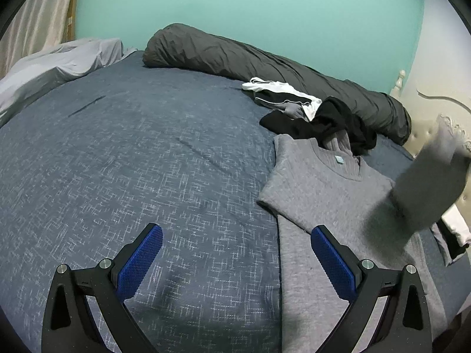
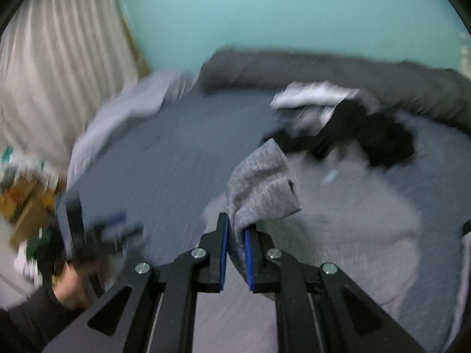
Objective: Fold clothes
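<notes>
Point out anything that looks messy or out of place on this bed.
The black garment lies crumpled beyond the grey sweater, partly over its collar. Behind it, a black-and-white garment sits bunched against the dark rolled duvet. The right gripper holds the sweater's sleeve lifted; the left gripper is open.

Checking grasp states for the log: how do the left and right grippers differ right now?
The left gripper is open, blue pads wide apart with nothing between them; the right gripper is shut on a sleeve of the grey knit sweater. The left hangs over the blue patterned bedspread; the right lifts fabric above the sweater. Both have black arms and blue pads.
</notes>
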The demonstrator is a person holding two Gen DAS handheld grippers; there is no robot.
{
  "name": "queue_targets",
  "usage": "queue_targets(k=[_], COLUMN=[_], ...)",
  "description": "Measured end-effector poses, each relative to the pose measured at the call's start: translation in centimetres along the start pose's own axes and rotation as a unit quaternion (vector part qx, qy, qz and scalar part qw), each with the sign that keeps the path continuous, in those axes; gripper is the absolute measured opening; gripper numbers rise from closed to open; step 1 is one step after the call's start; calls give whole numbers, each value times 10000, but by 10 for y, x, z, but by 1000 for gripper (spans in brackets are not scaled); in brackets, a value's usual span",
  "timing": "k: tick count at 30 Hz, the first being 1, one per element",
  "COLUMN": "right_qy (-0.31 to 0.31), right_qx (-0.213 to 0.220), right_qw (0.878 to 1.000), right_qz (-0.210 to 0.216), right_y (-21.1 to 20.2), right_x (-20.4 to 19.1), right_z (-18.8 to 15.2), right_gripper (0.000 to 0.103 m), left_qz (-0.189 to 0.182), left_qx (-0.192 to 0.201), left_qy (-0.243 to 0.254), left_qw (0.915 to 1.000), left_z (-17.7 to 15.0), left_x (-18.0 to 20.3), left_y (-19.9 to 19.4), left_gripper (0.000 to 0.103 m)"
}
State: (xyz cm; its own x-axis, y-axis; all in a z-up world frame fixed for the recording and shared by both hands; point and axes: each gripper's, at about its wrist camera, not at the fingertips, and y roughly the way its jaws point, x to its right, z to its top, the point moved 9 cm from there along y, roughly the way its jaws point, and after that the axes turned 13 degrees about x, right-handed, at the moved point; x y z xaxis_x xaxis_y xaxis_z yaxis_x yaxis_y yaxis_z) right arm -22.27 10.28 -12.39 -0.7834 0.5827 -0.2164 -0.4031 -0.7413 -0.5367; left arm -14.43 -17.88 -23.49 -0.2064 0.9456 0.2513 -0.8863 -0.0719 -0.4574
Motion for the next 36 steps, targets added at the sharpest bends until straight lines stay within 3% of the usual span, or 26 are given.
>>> queue_targets(k=[3,7,14,28,32,35,36], right_qy=[-110,-107,-2,976,1323,1399,1377], right_qx=[-515,-757,-737,-594,-674,-770,-787], right_qw=[9985,9968,9971,9911,9867,9854,9856], right_qz=[156,239,202,-680,-666,-599,-587], right_y=[37,59,55,0,-7,-3,-1], right_x=[-22,-32,-35,68,76,68,65], right_z=[-54,-95,-116,-139,-152,-160,-162], right_gripper=[8,7,7,8,8,11,11], left_qz=[-10,-3,-293,-1067,-1114,-1167,-1217], left_qx=[2,-45,-330,-1394,-1639,-1760,-1809], left_qy=[-19,-52,130,819,920,925,920], left_qw=[10000,10000,9989,9810,9758,9731,9716], left_z=[1,-1,-17,-86,-101,-106,-108], left_x=[-3,-7,15,83,89,90,92], left_y=[-2,-1,7,32,36,35,34], left_gripper=[103,103,103,102,97,76,73])
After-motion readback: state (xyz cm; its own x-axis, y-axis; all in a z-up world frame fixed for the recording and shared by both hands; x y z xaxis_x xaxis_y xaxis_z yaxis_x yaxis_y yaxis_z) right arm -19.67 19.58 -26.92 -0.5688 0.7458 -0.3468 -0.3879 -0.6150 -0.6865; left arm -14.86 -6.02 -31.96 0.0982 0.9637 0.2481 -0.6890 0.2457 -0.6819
